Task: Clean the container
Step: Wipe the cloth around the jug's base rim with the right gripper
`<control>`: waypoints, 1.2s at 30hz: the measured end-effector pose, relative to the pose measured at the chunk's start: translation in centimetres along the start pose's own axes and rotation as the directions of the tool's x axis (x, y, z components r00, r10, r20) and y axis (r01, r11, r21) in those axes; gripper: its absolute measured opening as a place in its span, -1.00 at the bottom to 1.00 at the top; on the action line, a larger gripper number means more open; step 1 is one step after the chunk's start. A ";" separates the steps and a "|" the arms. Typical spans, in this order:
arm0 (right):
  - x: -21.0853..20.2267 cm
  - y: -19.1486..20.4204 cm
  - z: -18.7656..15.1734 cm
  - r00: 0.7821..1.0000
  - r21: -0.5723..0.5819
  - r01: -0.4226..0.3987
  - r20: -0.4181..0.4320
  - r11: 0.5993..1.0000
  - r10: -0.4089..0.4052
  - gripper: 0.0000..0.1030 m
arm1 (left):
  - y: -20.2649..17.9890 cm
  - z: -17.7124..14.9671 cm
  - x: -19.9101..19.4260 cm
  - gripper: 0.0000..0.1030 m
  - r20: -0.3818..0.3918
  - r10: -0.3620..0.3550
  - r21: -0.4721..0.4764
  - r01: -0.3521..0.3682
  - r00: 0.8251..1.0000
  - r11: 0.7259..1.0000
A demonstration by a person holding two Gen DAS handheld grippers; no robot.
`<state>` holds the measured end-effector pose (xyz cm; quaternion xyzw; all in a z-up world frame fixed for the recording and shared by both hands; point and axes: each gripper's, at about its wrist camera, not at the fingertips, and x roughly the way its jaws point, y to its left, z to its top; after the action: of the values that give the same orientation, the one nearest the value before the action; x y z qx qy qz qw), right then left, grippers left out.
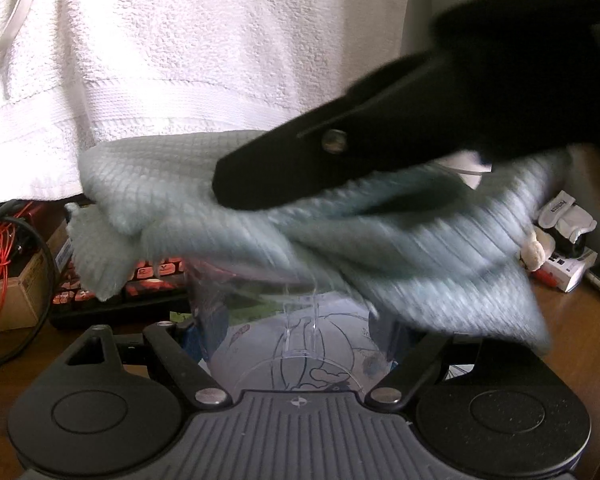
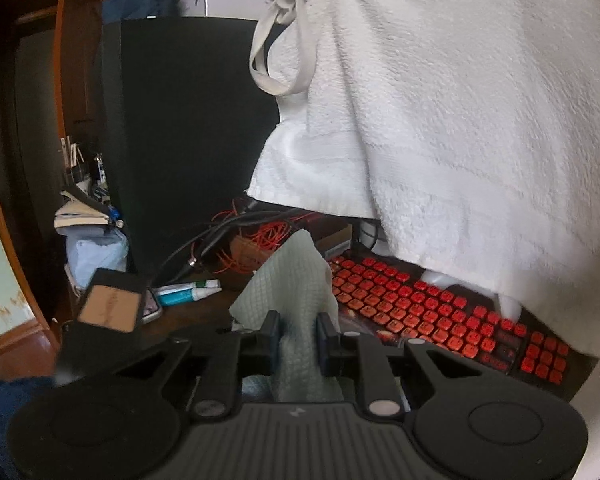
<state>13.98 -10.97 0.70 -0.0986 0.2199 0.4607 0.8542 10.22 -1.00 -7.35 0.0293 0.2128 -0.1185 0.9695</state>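
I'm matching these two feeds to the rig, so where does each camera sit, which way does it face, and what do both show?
Left wrist: on the left gripper, looking forward along fingers that hold the clear plastic container; the right gripper presses the pale green waffle-weave cloth from above.
Right wrist: on the right gripper, facing the red-backlit keyboard; its fingers pinch the cloth.
Shared: the cloth, the keyboard, the white terry towel, orange cable.
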 end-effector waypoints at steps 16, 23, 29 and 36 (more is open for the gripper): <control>-1.3 -1.1 0.0 0.995 0.023 0.095 -0.047 0.995 -0.093 -0.65 | -0.2 0.3 0.0 0.62 0.000 -0.002 0.003 0.002 1.000 1.000; -2.5 -0.3 -0.6 0.998 0.028 0.045 -0.048 0.999 -0.044 -0.65 | 0.5 0.1 0.6 0.62 0.000 0.000 0.002 0.000 1.000 1.000; -1.8 0.5 -0.2 0.999 0.016 -0.005 -0.050 1.000 0.006 -0.66 | 0.4 0.1 0.6 0.61 -0.001 0.002 0.002 -0.002 1.000 1.000; -0.2 0.2 0.6 0.998 0.013 -0.019 -0.056 1.000 0.020 -0.67 | 0.4 0.0 0.7 0.62 -0.001 0.003 0.003 -0.003 1.000 1.000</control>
<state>13.86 -10.73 1.34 -0.1041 0.2475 0.4648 0.8438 10.93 -0.73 -7.59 0.0310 0.2131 -0.1173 0.9695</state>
